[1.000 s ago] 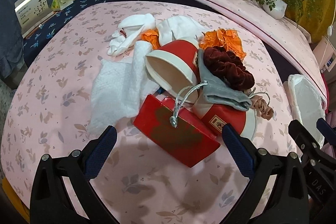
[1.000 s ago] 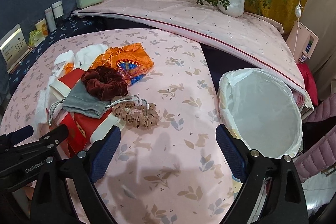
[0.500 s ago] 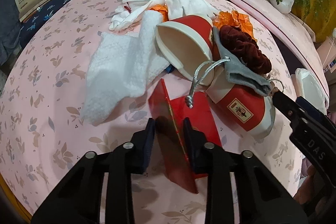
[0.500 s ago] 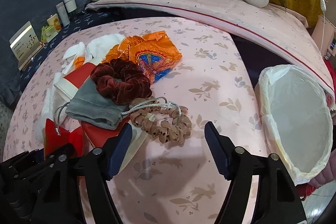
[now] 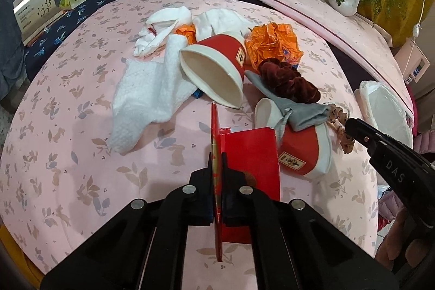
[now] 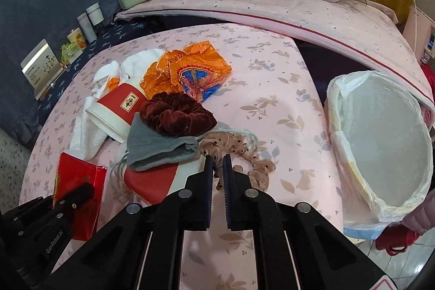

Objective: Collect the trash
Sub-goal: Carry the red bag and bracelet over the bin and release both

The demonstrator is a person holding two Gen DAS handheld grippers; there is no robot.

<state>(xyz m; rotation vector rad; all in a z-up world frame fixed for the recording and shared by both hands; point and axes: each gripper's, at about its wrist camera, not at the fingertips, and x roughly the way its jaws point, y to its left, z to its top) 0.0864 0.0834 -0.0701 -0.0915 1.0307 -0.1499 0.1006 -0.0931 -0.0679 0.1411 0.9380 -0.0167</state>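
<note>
A: What is held at present?

B: A flat red paper gift bag (image 5: 251, 154) is pinched by the left gripper (image 5: 216, 167), the jaws clenched on its near wall. A beige dotted fabric scrunchie (image 6: 244, 154) is nipped by the right gripper (image 6: 216, 163), its jaws nearly closed on the ruffle.

A: And the white-lined round bin (image 6: 380, 143)?

B: It stands beside the pink floral tabletop (image 6: 272, 99), at the edge farthest from the bag. Nothing is seen inside it — so, by judgement, the collecting has barely begun.

A: What is left?

B: Almost everything, all lying on the bag's side of the bin: two red-and-cream paper cups, one (image 5: 217, 72) tipped on its side with its mouth open and one (image 5: 301, 151) under a grey drawstring pouch (image 6: 157, 146), a maroon velvet scrunchie (image 6: 176, 116), a crumpled orange plastic wrapper (image 6: 190, 72) and white paper towels (image 5: 152, 89) — farthest from the bin.

A: Which of these count as trash?

B: That cannot be settled from the views alone.
</note>
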